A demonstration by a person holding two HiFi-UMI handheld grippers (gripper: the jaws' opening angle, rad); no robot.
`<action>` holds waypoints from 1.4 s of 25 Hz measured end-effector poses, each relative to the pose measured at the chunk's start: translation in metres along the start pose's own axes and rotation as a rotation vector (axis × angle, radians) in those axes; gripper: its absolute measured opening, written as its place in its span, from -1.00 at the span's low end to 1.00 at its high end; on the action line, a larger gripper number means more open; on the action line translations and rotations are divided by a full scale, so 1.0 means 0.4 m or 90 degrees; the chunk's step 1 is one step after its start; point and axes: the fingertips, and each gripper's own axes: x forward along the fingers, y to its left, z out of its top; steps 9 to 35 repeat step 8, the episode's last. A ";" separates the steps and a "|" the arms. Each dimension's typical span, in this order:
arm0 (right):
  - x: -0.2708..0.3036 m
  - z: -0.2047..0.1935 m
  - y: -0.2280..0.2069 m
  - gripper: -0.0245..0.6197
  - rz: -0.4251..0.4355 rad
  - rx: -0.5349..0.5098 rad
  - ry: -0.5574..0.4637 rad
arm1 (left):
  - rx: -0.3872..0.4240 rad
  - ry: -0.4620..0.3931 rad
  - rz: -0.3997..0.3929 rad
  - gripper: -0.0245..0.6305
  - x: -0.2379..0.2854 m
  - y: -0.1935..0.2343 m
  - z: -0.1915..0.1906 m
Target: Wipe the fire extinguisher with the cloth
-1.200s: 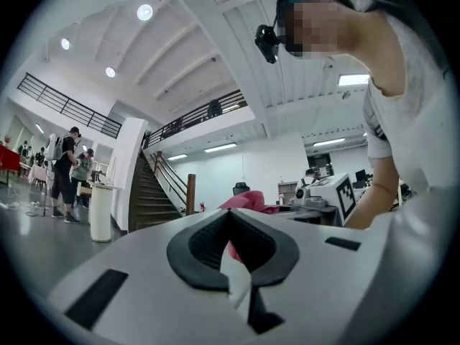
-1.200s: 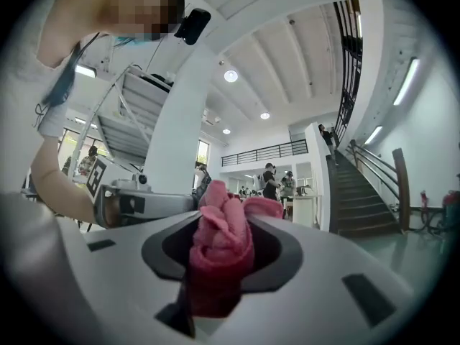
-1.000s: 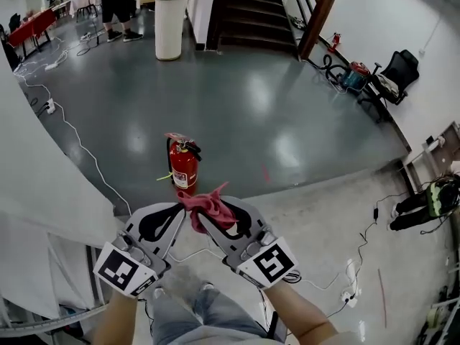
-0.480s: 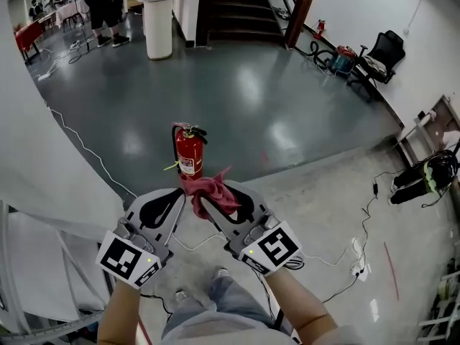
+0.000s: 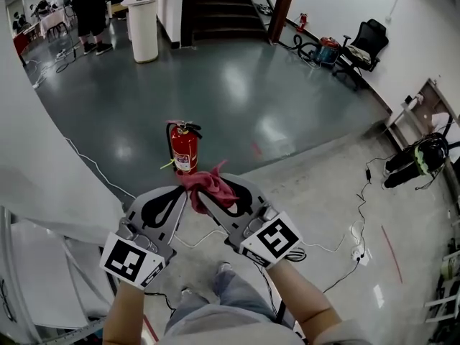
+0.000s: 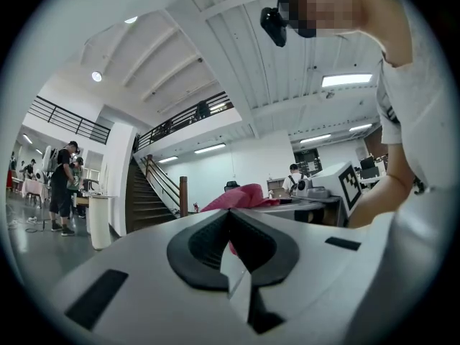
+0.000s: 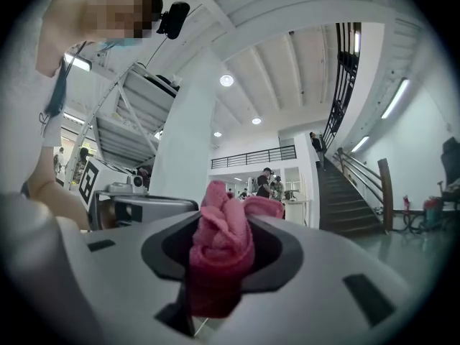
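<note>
Right gripper point(image 5: 203, 197): fingers clamped on bunched pink cloth point(image 5: 213, 187). Left gripper point(image 5: 181, 195): fingers closed, empty, tips just beside cloth. Red fire extinguisher point(image 5: 184, 152) upright on floor point(image 5: 287, 85), beyond cloth, untouched.

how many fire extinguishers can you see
1: the extinguisher stands upright on the floor, just beyond the cloth. A small red thing near the stairs may be another; too small to tell.

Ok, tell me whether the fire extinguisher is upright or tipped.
Upright: the fire extinguisher stands on its base on the floor, valve end up.
</note>
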 end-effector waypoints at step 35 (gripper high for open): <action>0.007 0.032 0.036 -0.47 0.000 0.004 -0.002 | -0.002 -0.012 0.008 -0.90 -0.031 0.002 0.041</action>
